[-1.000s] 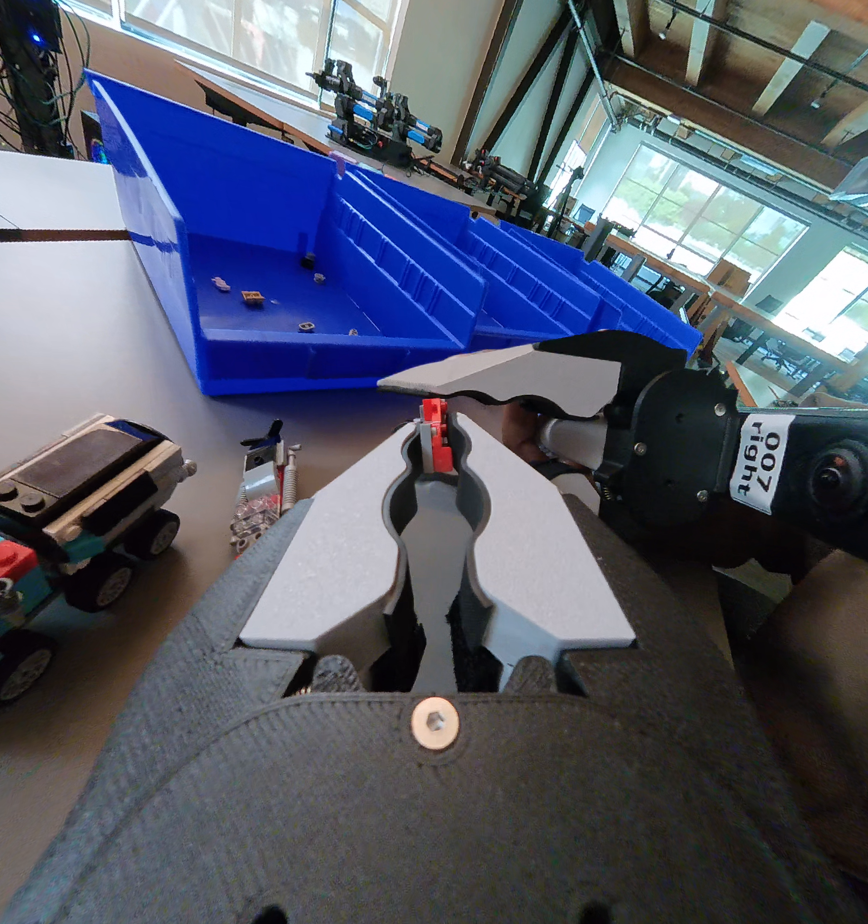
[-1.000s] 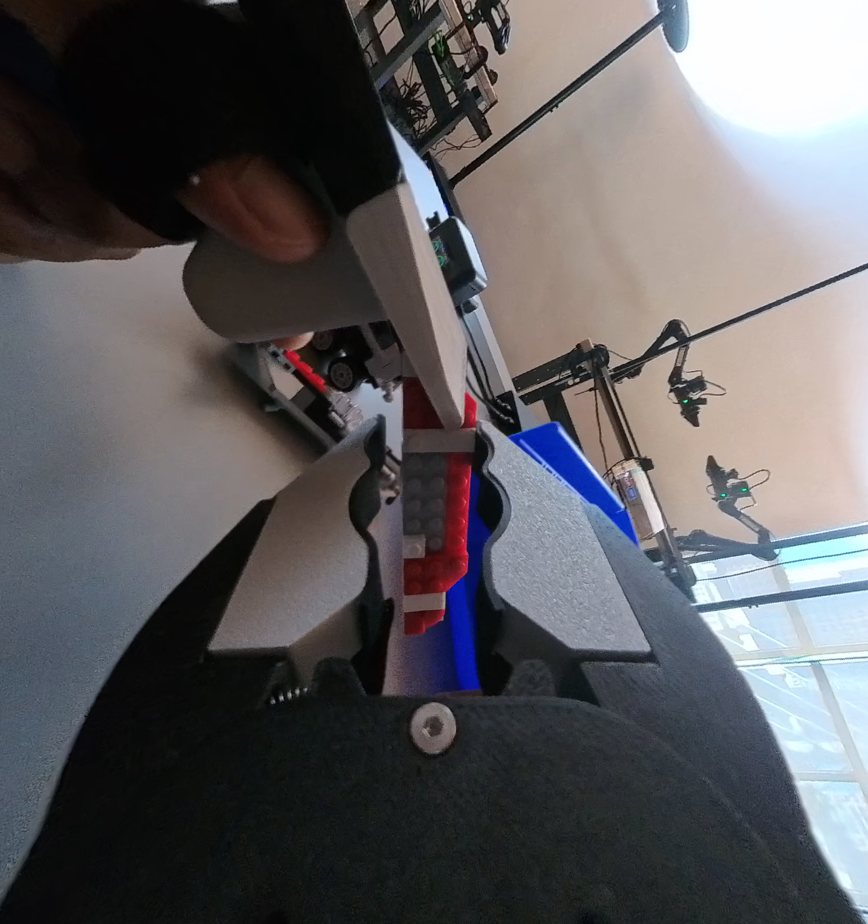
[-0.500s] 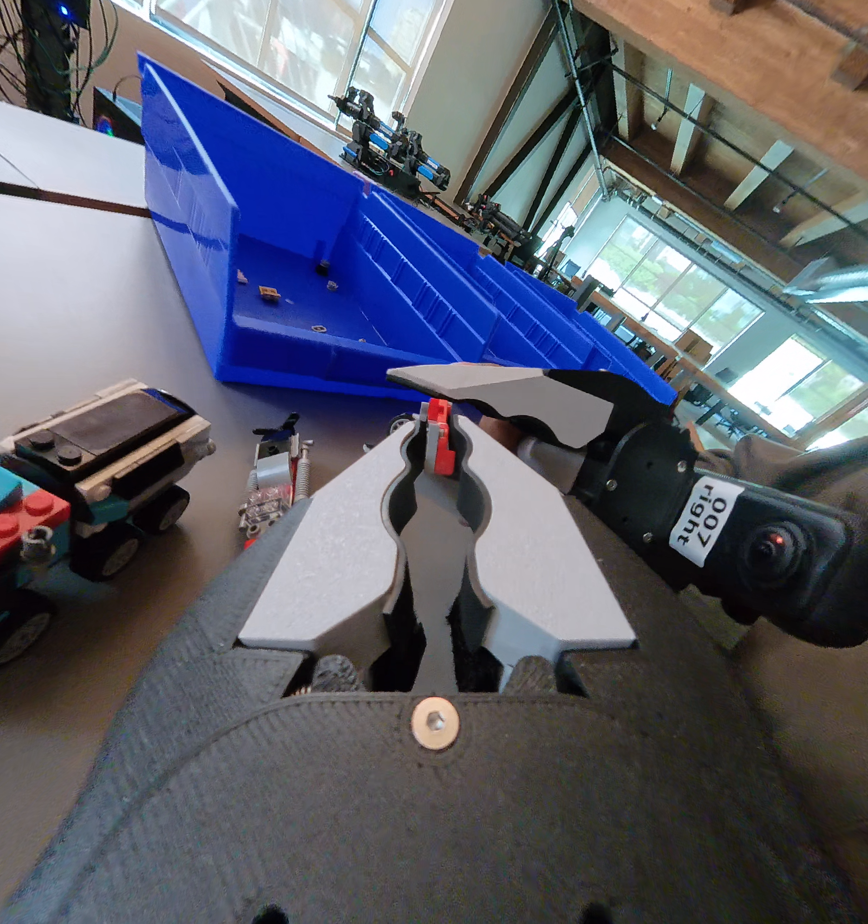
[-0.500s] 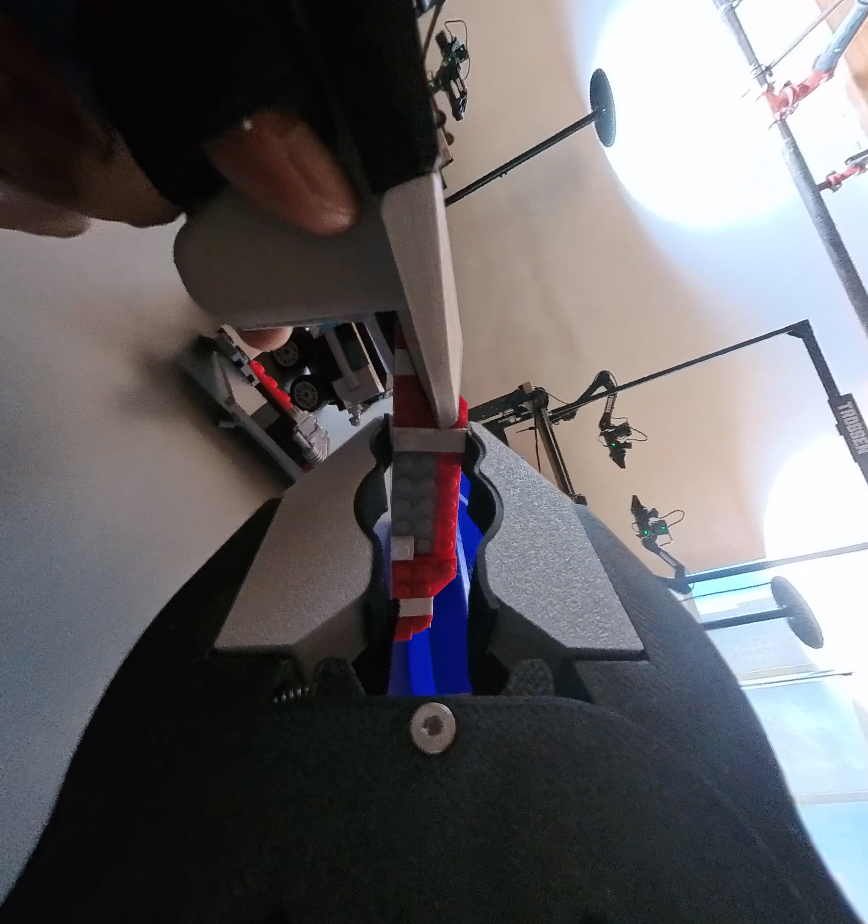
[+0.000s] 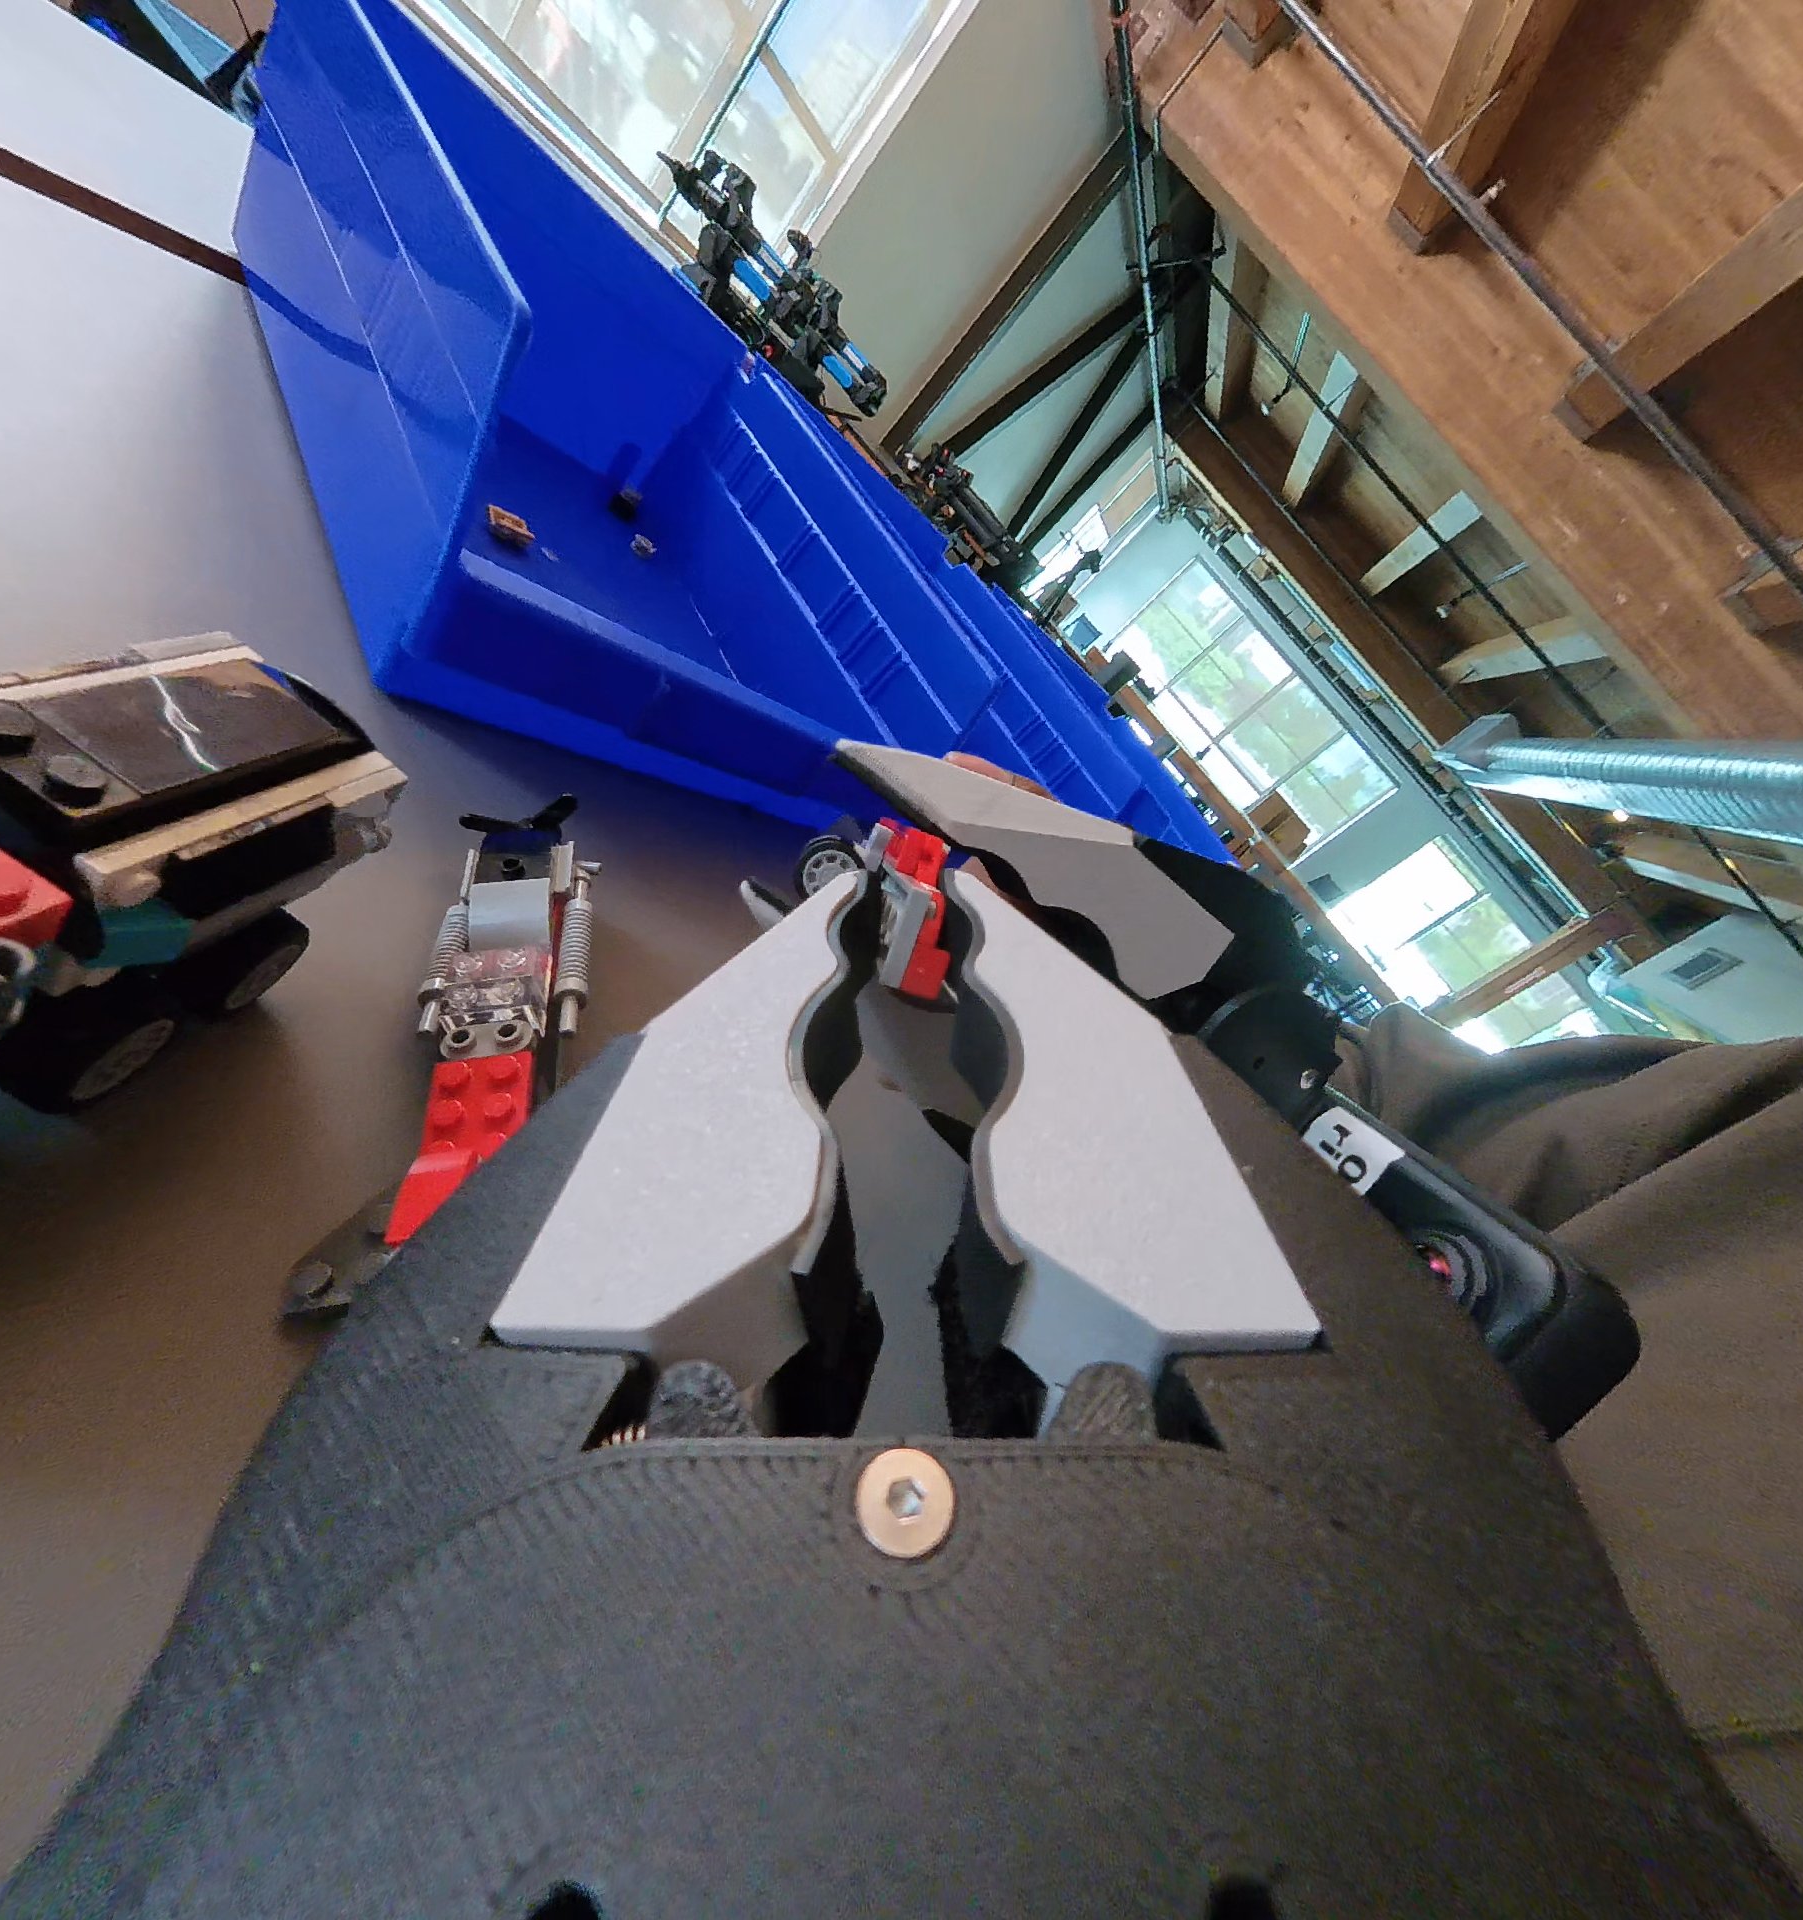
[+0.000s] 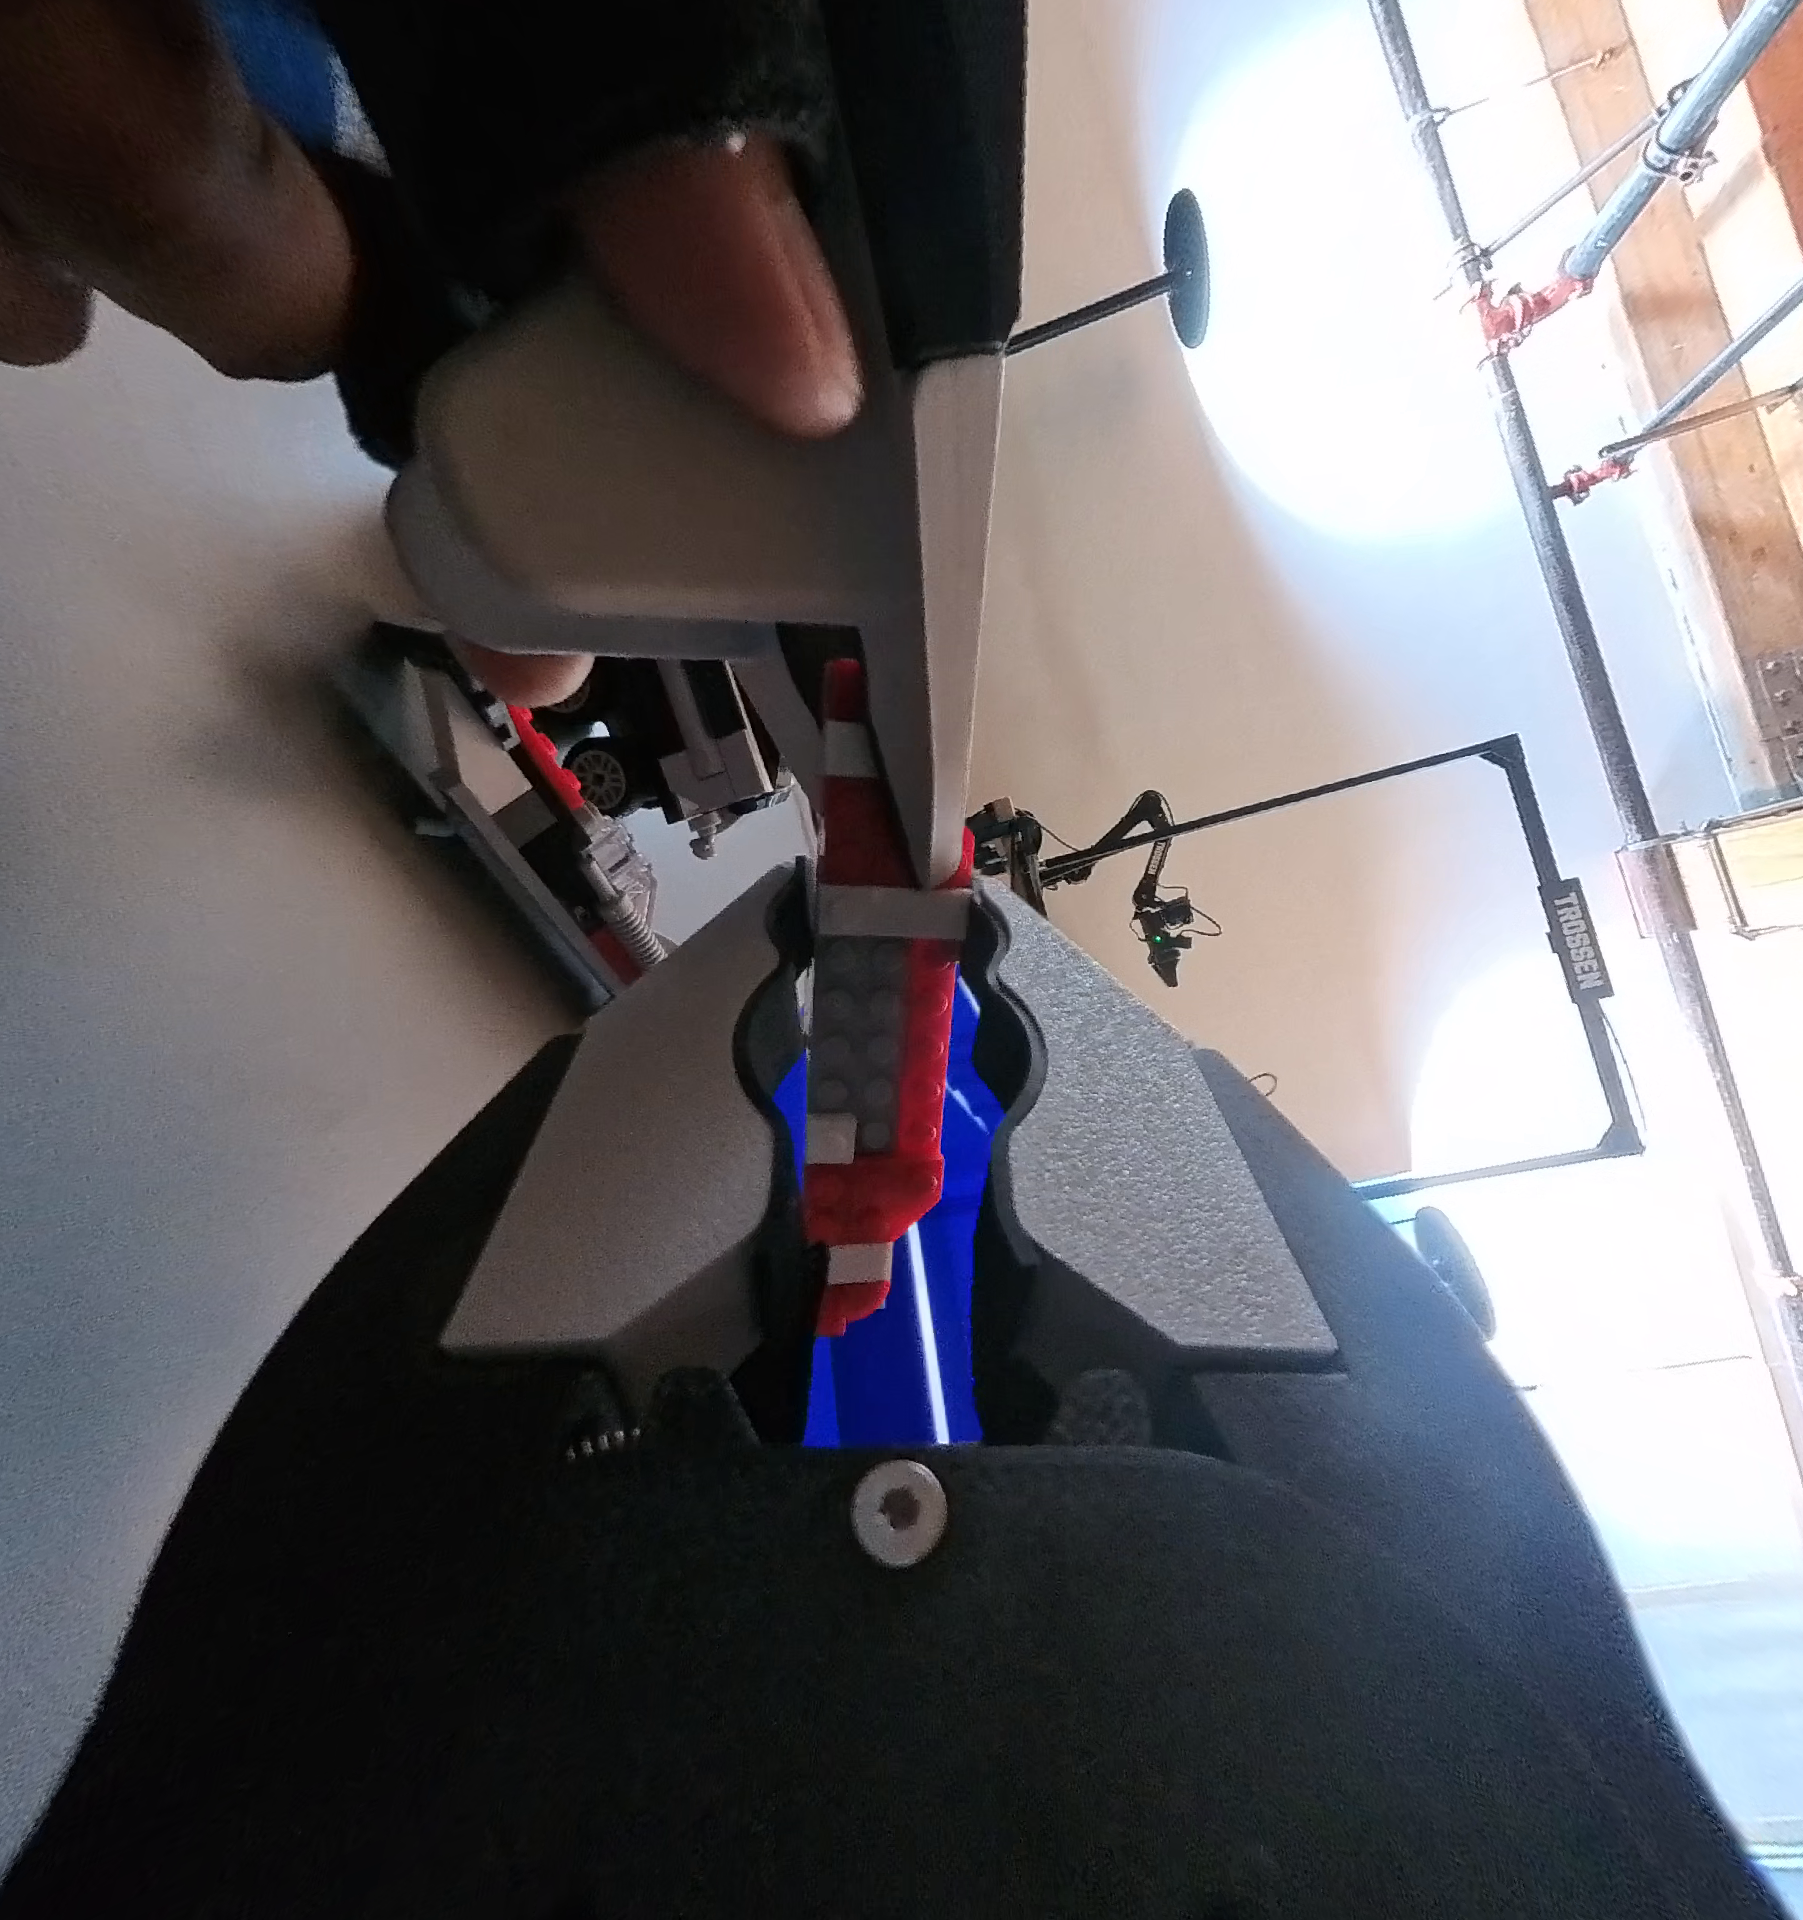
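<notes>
Brick assembly [image 6: 881, 1060], red and grey studded plates, sits between the right gripper [image 6: 889, 896] fingers, both pads pressing its sides. Left gripper [image 5: 905, 894] fingers stand narrow, pinching the same piece's far end [image 5: 916, 914]. Both ends gripped; it is not pulled apart, as far as visible. Plates are hard, glossy plastic; fingers are matte, grainy grey. Left of the left fingers on the worktop [image 5: 97, 436]: a spring-sided brick piece [image 5: 492, 997], a toy car [image 5: 128, 790]. Beyond, a smooth blue bin [image 5: 585, 416].

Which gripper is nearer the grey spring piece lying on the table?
Left. The left gripper hangs just beside the spring piece; the right gripper comes in farther off, toward the blue bins.
</notes>
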### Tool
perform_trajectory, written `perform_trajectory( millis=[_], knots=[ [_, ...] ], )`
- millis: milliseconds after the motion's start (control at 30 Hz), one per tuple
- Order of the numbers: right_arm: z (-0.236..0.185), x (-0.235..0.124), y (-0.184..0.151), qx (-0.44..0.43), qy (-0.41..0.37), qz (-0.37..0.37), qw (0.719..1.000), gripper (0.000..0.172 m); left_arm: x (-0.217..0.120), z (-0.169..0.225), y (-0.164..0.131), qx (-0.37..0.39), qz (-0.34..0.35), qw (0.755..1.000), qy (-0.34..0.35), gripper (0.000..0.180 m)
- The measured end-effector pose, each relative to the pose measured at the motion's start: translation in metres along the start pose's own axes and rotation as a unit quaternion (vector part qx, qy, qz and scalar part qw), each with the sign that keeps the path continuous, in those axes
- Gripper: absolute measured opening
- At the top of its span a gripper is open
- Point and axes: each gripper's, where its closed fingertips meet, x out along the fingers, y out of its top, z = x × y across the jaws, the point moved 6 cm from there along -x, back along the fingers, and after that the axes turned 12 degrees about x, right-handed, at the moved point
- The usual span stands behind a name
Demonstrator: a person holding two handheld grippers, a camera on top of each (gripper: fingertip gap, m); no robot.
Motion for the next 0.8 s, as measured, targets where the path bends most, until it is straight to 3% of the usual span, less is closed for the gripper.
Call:
perform_trajectory(
  millis=[800],
  knots=[
    [0.0022, -0.0028, -0.0007, -0.055, -0.027, 0.0, 0.998, 0.029, 0.0008, -0.0021, -0.0015, -0.086, 0.015, 0.996, -0.034, 0.011]
  ],
)
